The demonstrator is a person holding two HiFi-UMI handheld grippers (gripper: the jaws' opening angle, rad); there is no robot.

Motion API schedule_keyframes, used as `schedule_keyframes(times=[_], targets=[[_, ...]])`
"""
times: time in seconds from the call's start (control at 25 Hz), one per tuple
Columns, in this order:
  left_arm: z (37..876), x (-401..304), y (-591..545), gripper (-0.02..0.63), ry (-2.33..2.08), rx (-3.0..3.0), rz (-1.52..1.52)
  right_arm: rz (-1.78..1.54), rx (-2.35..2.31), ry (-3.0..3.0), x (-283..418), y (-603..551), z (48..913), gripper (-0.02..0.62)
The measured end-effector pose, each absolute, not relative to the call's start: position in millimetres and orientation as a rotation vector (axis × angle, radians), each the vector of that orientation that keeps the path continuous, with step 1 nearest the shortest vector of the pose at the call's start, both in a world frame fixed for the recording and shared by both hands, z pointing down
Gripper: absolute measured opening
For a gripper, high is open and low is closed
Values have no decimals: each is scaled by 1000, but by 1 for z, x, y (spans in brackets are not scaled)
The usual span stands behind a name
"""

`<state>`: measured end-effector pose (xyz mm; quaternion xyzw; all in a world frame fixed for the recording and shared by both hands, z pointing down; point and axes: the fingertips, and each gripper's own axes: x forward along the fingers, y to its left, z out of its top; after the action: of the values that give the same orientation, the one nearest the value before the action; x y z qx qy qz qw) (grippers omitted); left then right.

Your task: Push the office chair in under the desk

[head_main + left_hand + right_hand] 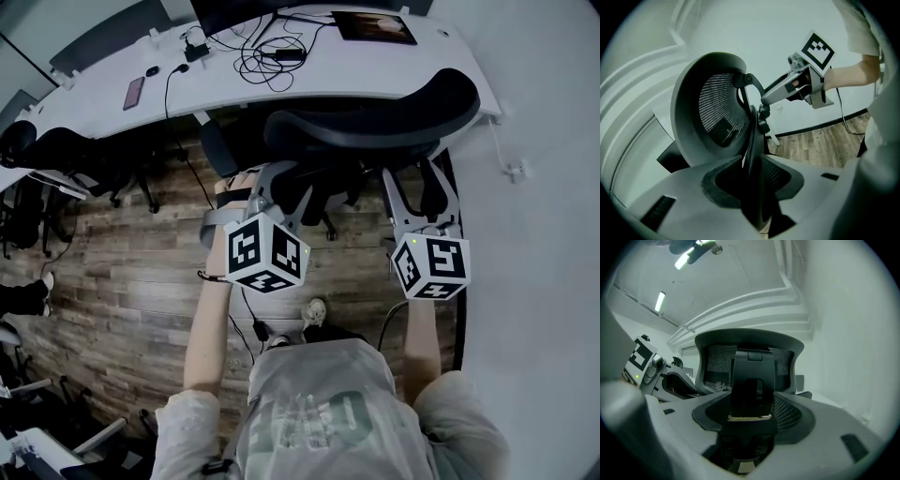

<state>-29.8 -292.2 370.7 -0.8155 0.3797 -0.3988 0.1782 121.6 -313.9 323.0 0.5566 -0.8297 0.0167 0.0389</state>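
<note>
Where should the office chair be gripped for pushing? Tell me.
Grip the office chair by its back frame from behind, the side away from the desk: its thin rear ribs suit a pinch, and pushing there should drive it deskward.

Forward: the office chair point(375, 117) backrest fills the gap up to the desk point(403, 67) edge; no passage straight ahead.
Left: open wood floor point(131, 281) beside the chair, bounded farther left by dark chairs point(84, 164) parked at the desk.
Right: narrow strip only, white wall point(534, 281) close by.
Low: 1 cable point(249, 314) trails across the floor near the person's shoe point(314, 309).
Desk top: cable tangle point(272, 56) at centre.
</note>
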Motion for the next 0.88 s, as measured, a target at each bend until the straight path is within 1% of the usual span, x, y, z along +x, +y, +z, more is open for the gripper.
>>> schedule_keyframes(times=[0.44,0.48,0.52,0.6,0.76,0.88], targets=[[371,-23,-347,138,1121,-2283,-1119,75,1724,-2565,126,-367,324,265],[371,-18,-353,135,1123,-2271,-1118,82,1742,-2569,126,-371,324,202],[371,-13,-358,135,1119,-2257,-1117,75,1757,-2569,126,-375,324,81],[372,-5,-367,132,1085,-2255,-1089,7,1762,-2544,128,-386,325,82],[376,5,-390,123,987,-2461,-902,-43,1724,-2521,137,-416,326,84],[379,15,-395,121,968,-2488,-937,-27,1639,-2543,139,-427,331,87]])
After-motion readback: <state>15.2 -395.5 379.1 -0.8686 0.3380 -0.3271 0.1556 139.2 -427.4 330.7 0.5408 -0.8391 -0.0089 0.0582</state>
